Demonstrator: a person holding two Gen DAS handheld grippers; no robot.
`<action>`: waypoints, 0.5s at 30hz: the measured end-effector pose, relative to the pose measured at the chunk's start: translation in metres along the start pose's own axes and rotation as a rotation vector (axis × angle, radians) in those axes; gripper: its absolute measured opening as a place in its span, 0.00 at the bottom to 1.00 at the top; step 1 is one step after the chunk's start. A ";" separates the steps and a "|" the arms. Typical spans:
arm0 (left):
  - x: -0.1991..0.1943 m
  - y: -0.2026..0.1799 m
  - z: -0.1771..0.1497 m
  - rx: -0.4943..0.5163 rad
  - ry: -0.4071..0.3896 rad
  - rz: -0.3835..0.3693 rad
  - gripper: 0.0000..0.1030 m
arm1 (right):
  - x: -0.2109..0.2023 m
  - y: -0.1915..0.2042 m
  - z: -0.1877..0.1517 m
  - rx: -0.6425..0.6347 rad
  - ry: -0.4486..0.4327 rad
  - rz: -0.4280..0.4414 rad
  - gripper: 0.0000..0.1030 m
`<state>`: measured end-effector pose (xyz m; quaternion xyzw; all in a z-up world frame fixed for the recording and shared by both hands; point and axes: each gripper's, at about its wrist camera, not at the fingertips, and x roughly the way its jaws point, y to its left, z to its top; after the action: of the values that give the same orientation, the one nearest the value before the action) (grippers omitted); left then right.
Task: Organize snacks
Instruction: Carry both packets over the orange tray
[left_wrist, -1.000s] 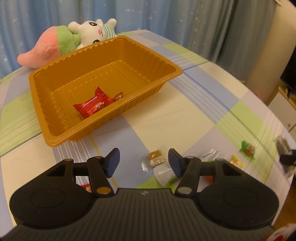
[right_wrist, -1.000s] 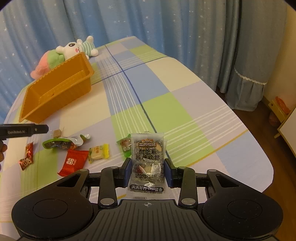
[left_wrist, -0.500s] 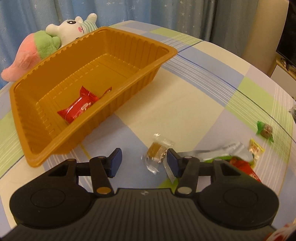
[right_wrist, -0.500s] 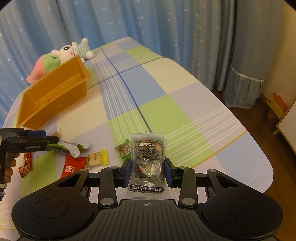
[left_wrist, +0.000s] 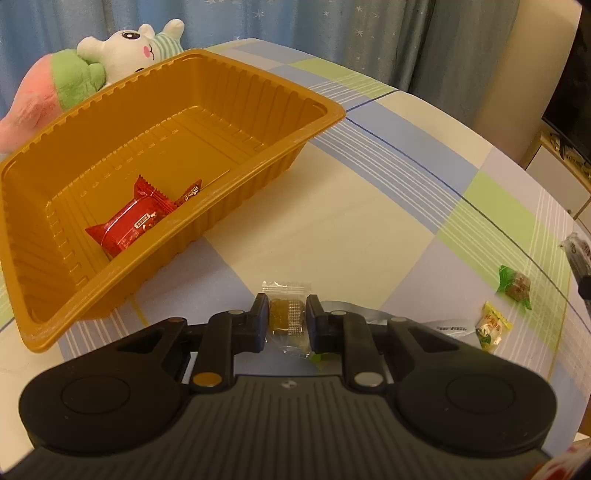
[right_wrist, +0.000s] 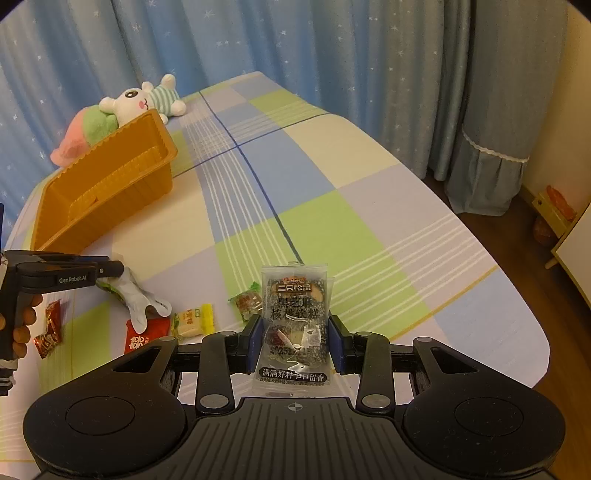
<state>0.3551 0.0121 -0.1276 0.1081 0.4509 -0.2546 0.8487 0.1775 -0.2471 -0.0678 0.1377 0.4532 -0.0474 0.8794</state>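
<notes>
On the checked tablecloth (left_wrist: 332, 229), your left gripper (left_wrist: 286, 317) clamps a clear-wrapped brown candy (left_wrist: 286, 314); your right gripper (right_wrist: 295, 338) grips a dark sesame cake packet (right_wrist: 295, 317) upright.

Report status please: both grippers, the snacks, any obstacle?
Left gripper shut on brown candy. Right gripper shut on sesame cake packet. Orange tray clear ahead.
</notes>
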 end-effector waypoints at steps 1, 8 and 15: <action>-0.001 0.001 0.000 -0.008 0.003 0.001 0.18 | 0.001 0.001 0.001 -0.001 0.000 0.002 0.36; -0.025 0.008 -0.003 -0.065 -0.040 0.006 0.18 | 0.009 0.008 0.009 -0.028 -0.002 0.033 0.36; -0.061 0.020 0.003 -0.113 -0.111 0.035 0.18 | 0.021 0.025 0.028 -0.072 -0.012 0.099 0.36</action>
<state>0.3393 0.0483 -0.0766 0.0536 0.4146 -0.2195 0.8815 0.2171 -0.2305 -0.0641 0.1276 0.4419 0.0117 0.8879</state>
